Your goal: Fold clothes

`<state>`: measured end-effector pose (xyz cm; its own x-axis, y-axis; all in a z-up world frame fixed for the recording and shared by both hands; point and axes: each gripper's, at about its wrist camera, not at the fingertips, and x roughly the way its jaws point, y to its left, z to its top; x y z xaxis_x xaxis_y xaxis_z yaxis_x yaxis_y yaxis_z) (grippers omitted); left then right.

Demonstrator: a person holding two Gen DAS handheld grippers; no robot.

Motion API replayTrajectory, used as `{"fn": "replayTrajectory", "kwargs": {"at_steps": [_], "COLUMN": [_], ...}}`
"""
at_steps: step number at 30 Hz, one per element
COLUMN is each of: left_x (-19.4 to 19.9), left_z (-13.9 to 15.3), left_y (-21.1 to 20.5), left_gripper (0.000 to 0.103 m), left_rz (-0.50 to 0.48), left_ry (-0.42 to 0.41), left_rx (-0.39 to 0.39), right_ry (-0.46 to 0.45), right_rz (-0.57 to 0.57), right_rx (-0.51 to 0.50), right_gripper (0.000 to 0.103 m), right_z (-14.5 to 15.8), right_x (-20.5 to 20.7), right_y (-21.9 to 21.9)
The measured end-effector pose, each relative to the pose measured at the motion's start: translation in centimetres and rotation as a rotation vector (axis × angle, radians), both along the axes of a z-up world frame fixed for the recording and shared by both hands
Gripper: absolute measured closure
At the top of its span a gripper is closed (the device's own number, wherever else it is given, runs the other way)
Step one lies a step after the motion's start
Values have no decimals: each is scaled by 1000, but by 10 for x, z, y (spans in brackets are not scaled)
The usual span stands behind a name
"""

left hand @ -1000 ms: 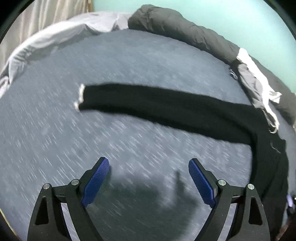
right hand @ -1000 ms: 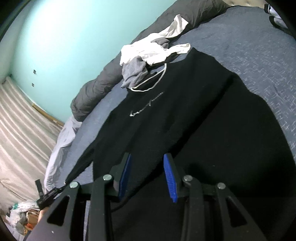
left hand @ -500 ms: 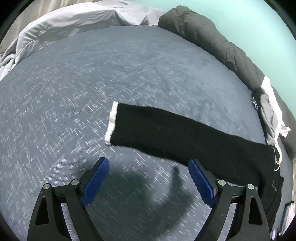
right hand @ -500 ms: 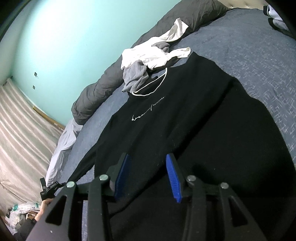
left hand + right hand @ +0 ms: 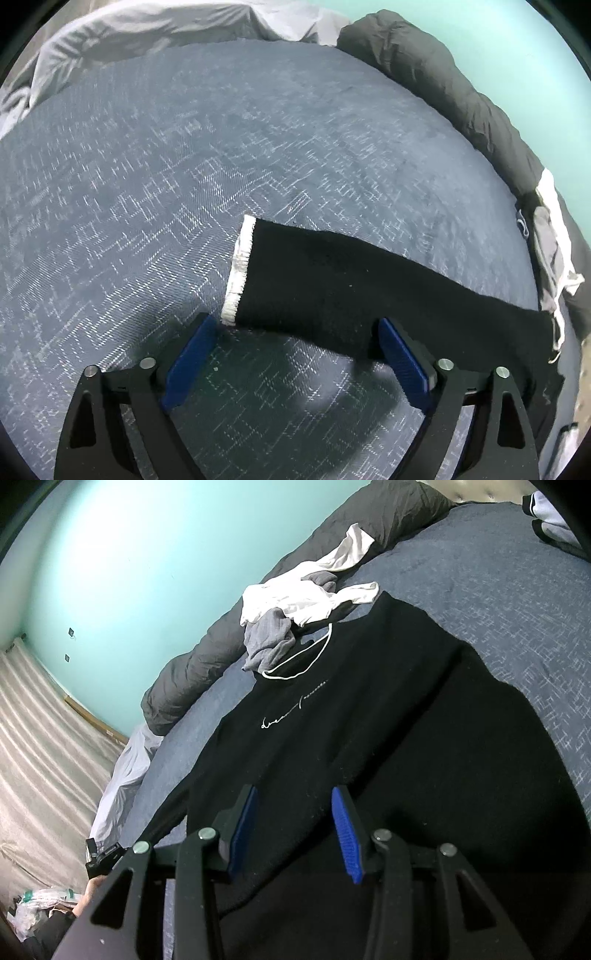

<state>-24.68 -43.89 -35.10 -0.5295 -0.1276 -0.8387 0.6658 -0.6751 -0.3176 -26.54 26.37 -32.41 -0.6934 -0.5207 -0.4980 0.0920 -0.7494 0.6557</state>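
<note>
One sleeve [image 5: 332, 288] (white-cuffed), just beyond left gripper [image 5: 295, 354]

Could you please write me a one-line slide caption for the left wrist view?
Left gripper, jaws opening, hovers over the black sweater's white-cuffed sleeve on the blue bed cover.

Thin white cursive script across the chest of the black knit sweater [image 5: 369, 716], too small to read, tiny dotted line beside it equally illegible

A turquoise wall [image 5: 122, 554] backs the bed [image 5: 184, 184], covered in blue-grey patterned fabric, with a dark grey duvet [image 5: 443, 77] rolled along its edge
</note>
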Motion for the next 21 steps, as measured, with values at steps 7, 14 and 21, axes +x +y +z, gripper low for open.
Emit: {"fn": "replayTrajectory", "kwargs": {"at_steps": [7, 14, 21], "left_x": [-5, -17, -18], "left_z": [-5, -6, -3], "left_y": [-4, 0, 2], "left_gripper": [1, 1, 4], "left_rz": [8, -1, 7], "left_ry": [-10, -73, -74], "left_rx": [40, 7, -30], "right_ry": [-1, -3, -7], "right_rz": [3, 8, 10], "right_rx": [-3, -6, -9], "right_gripper": [60, 60, 60], "right_z": [0, 0, -1], "right_x": [0, 0, 0], "right_y": [-1, -4, -5]}}
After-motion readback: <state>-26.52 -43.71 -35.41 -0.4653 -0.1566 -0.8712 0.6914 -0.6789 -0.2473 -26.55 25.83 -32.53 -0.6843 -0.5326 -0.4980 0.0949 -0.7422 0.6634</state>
